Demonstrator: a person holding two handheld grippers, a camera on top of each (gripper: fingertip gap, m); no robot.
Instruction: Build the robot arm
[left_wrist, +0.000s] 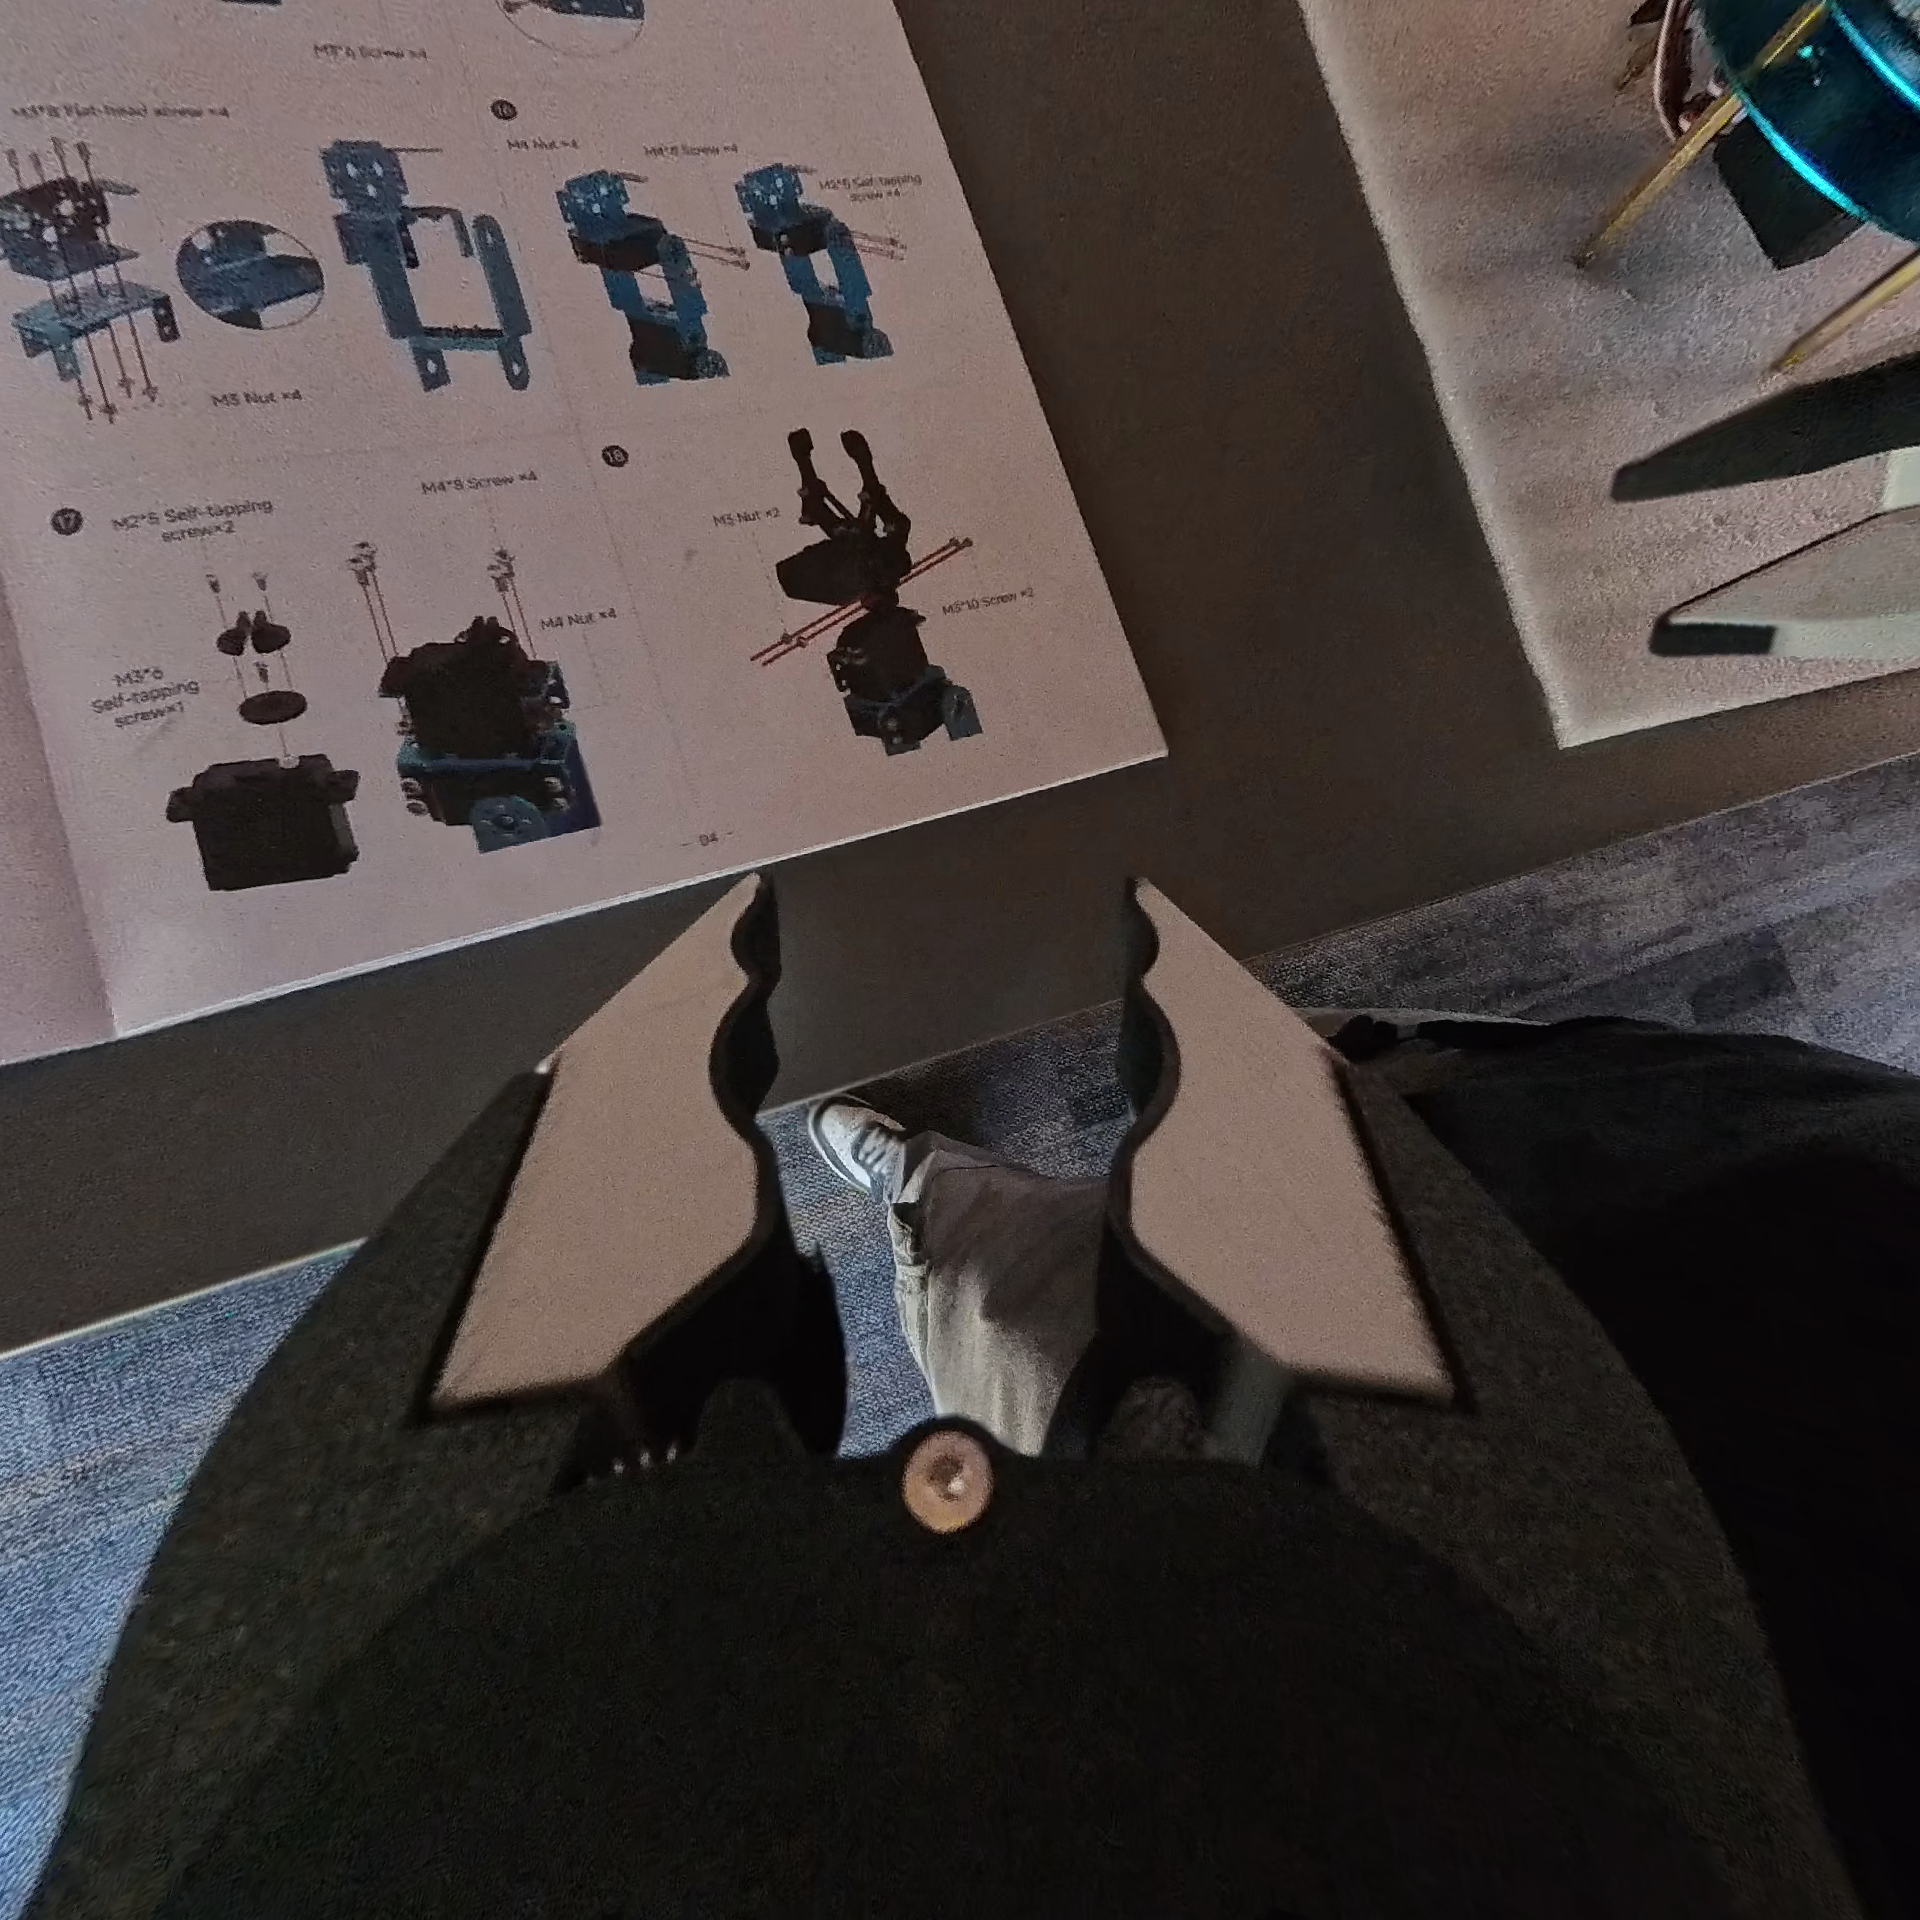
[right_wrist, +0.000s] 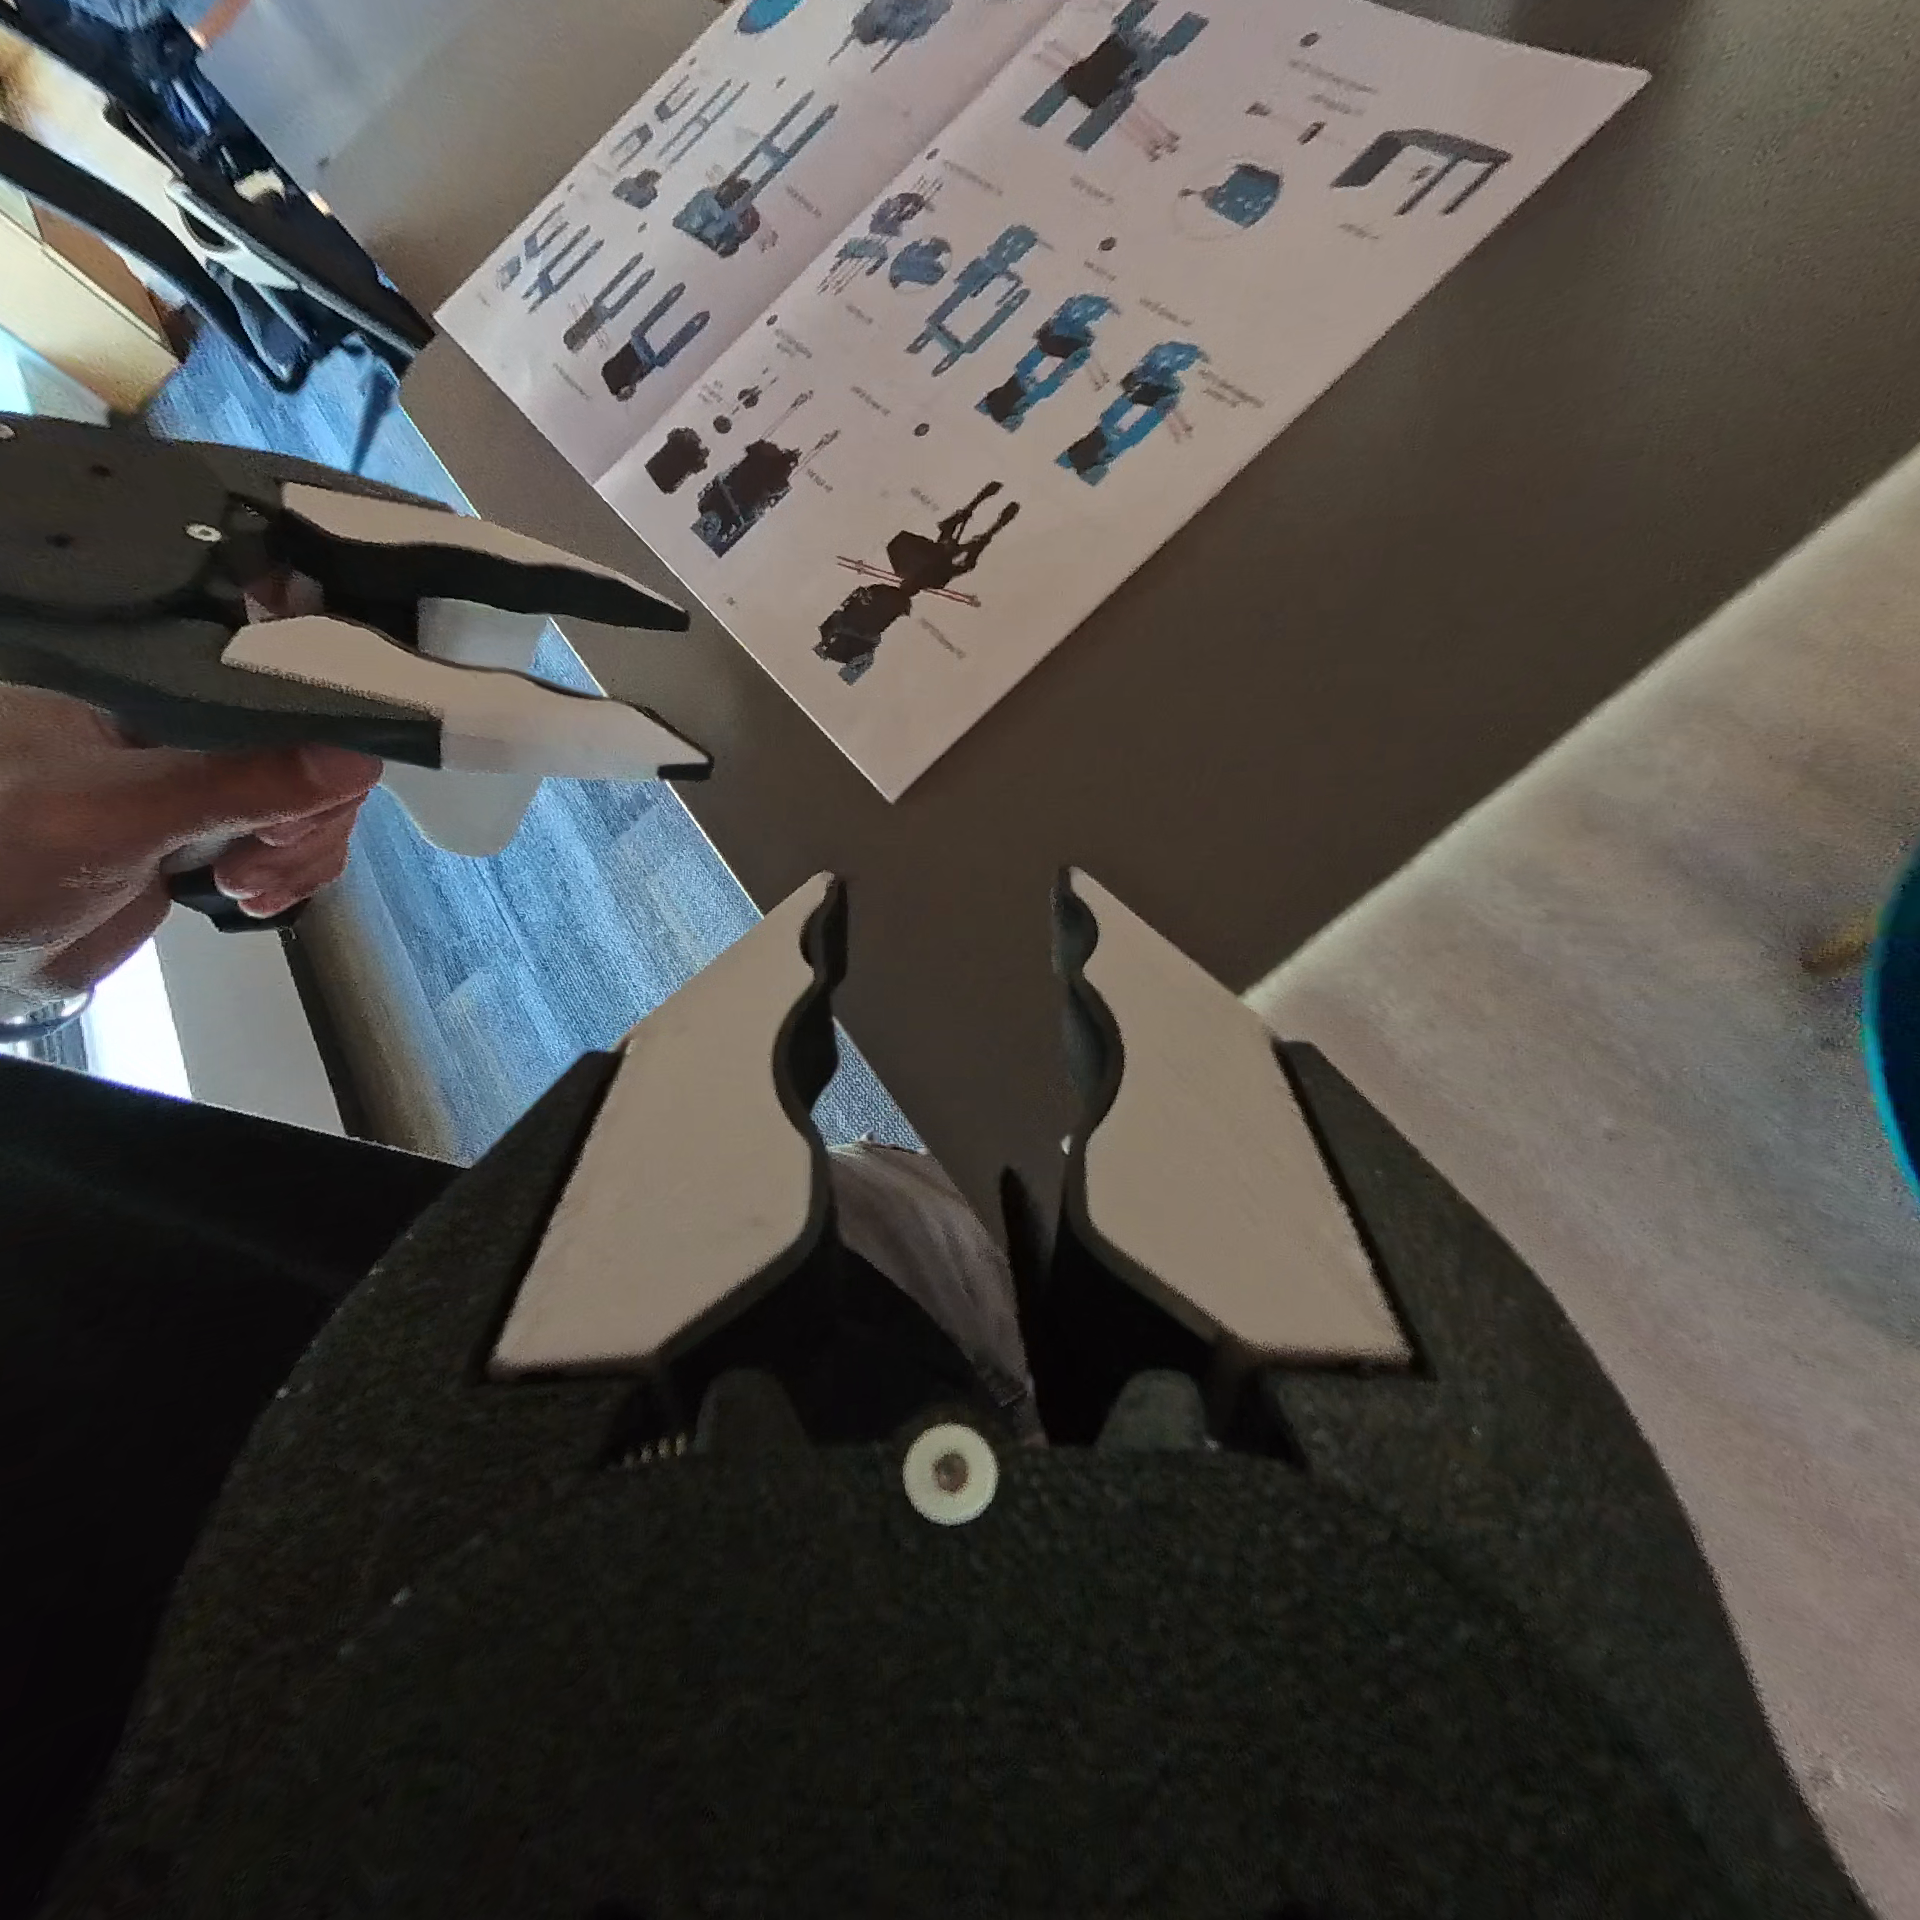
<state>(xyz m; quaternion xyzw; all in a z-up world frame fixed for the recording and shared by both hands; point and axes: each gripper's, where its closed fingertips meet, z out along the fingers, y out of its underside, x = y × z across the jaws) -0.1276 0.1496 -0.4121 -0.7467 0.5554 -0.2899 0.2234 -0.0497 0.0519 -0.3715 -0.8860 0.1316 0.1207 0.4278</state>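
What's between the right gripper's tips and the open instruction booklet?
Only bare dark tabletop, seen in the right wrist view: the right gripper is open and empty, short of the booklet.

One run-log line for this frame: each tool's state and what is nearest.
left tool: open, empty, near booklet | right tool: open, empty, beside grey mat | table: dark

2 grippers: left gripper (left_wrist: 951, 904), right gripper (right_wrist: 948, 894), each w/ 2 fingers, both empty, jaws apart. 1 open instruction booklet (left_wrist: 540, 468), 2 pages showing. 1 grey felt mat (left_wrist: 1538, 416). 1 dark table (left_wrist: 1226, 395). 1 blue round part (left_wrist: 1829, 94), partly cut off. 1 shoe (left_wrist: 857, 1138) on carpet.
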